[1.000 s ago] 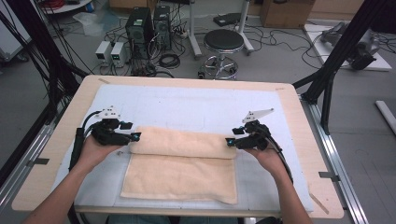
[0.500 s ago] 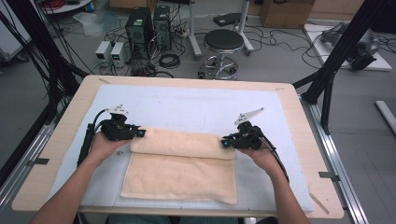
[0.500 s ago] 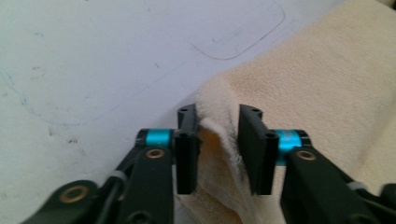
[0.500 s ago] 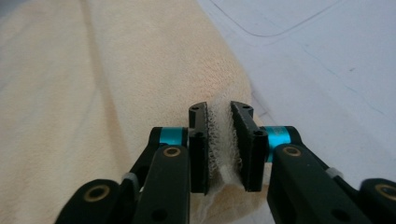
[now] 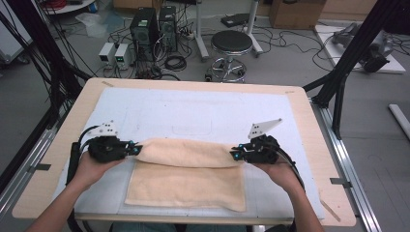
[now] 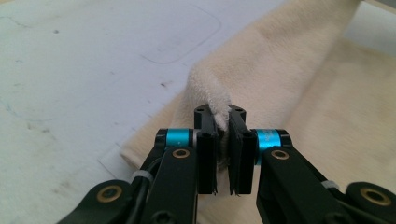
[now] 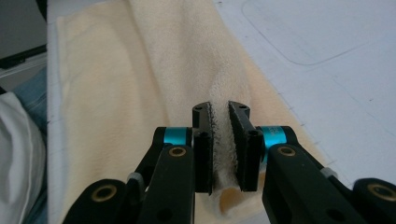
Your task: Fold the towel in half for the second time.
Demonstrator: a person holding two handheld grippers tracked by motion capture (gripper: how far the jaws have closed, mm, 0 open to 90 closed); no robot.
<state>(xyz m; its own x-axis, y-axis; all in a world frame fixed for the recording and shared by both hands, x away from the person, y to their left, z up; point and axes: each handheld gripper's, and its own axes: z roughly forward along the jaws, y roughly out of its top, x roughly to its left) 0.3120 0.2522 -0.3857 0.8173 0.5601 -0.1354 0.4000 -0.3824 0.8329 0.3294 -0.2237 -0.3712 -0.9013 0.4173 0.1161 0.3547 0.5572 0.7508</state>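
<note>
Left claw (image 5: 137,149) | clamps towel (image 5: 188,171) left corner | right claw (image 5: 234,155) | clamps right corner

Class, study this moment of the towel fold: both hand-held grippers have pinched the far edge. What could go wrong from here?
1. The left hand-held gripper pinches just a thin tip of the towel, so that corner might slip free.
2. The right hand-held gripper holds more cloth; uneven grips could skew the fold.
3. The lower layer lies loose on the white mat and may drag along.
</note>
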